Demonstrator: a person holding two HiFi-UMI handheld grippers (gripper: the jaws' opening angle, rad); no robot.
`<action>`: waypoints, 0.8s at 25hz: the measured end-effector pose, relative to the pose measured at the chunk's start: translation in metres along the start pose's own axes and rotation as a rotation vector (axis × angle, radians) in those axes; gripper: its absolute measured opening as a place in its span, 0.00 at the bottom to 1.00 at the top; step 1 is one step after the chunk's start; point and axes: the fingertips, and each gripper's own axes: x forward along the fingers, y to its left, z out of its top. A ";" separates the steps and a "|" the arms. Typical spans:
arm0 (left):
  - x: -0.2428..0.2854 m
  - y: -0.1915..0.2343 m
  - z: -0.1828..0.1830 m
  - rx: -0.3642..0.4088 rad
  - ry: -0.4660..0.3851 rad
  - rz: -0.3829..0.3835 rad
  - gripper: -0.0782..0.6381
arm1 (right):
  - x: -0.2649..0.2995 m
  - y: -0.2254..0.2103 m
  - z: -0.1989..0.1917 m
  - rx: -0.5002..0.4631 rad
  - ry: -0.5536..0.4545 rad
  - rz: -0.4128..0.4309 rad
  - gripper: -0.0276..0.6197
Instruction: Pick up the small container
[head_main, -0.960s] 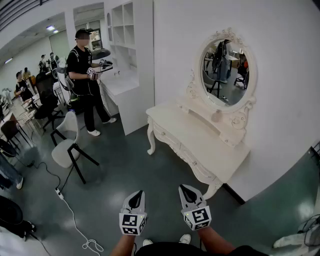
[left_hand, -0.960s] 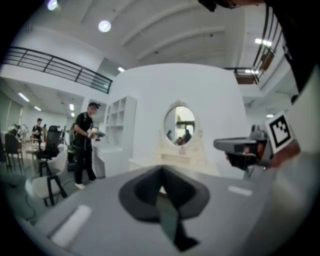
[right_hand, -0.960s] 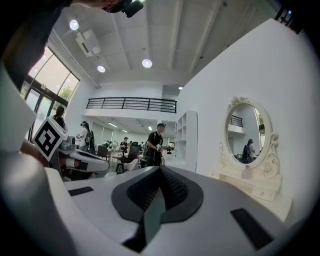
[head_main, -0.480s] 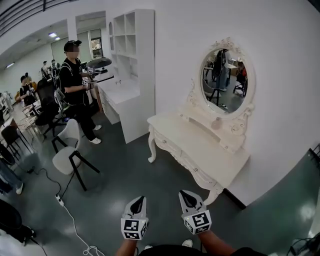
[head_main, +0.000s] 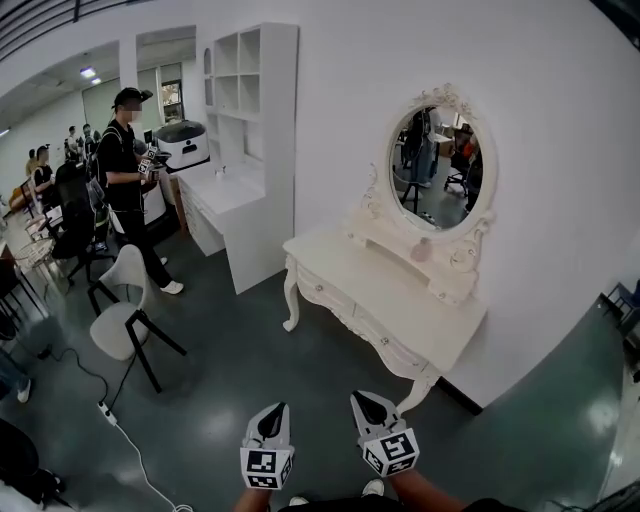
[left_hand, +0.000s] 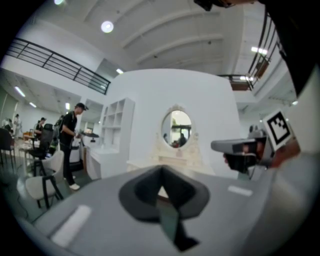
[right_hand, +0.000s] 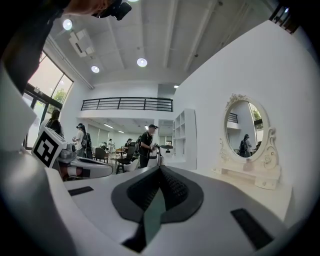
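Fingers (right_hand: 172, 189) clenched empty on white plastic left gripper (head_main: 273, 410) and right gripper (head_main: 366, 400); approach step, calling for advance toward 1 o'clock to cream carved wooden dressing table (head_main: 360, 275), small pinkish container (head_main: 421, 250) standing on raised ledge below oval mirror (head_main: 435, 165), contents untellable.

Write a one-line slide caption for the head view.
Left gripper and right gripper, both shut, face a white dressing table bearing a small container.
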 end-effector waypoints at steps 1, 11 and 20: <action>-0.001 0.001 -0.002 -0.001 0.003 -0.007 0.12 | 0.000 0.006 -0.002 -0.007 0.004 0.001 0.05; 0.024 0.003 -0.005 -0.021 0.029 -0.055 0.12 | 0.019 0.009 -0.008 0.016 0.015 0.035 0.05; 0.080 0.018 0.017 0.017 0.001 -0.006 0.12 | 0.069 -0.032 -0.006 0.068 -0.009 0.083 0.05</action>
